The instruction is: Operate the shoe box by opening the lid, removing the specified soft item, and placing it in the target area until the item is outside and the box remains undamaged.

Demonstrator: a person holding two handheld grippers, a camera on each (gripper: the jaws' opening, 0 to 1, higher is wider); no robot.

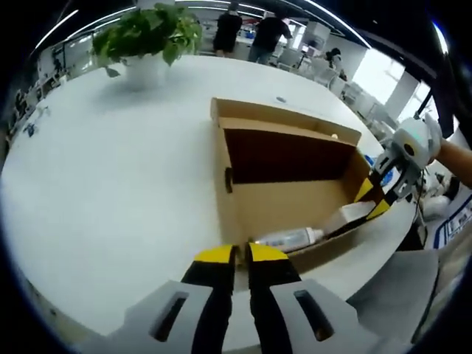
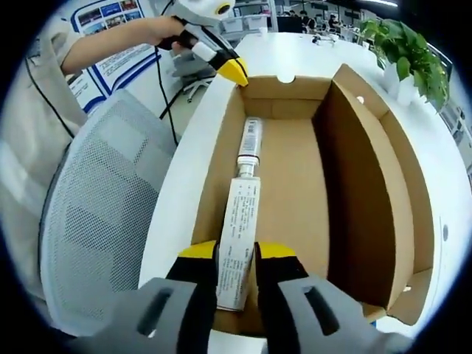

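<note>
Brown cardboard shoe box (image 2: pixel 295 169) lies open on the white desk (image 1: pixel 110 192), near its edge. Inside, along one side wall, a white tube (image 2: pixel 243 214) runs lengthwise. The right gripper (image 2: pixel 237 254) straddles its near end, jaws not yet clamped. The left gripper (image 1: pixel 240 254), pinched closed, holds the box's far end wall.

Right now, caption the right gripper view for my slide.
Right gripper straddles the tube inside the open shoe box, left gripper at the far corner.
</note>
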